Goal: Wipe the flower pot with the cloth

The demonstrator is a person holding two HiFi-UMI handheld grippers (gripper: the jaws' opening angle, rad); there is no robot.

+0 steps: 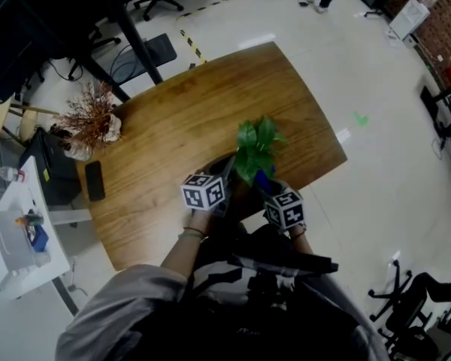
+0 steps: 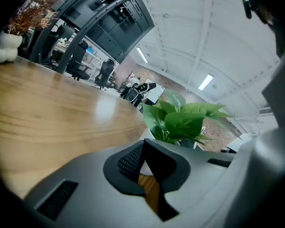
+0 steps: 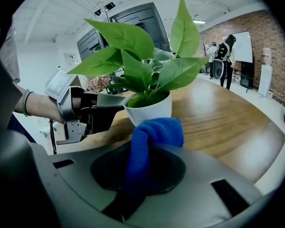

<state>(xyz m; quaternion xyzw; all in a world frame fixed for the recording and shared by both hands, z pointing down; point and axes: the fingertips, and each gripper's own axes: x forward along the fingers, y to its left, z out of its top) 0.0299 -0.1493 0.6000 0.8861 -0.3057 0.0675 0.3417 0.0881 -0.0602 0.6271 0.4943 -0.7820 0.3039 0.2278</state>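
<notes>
Office floor surrounds a curved wooden desk (image 1: pixel 173 134), where a white flower pot (image 3: pixel 149 109) with a green plant (image 3: pixel 142 63) stands near the person's edge. The right gripper (image 3: pixel 149 151) has its jaws clamped on a blue cloth (image 3: pixel 154 132), which bunches against the pot's front. The left gripper (image 2: pixel 142 148) sits just beside the pot's other side, its jaws narrowed until the tips meet.
</notes>
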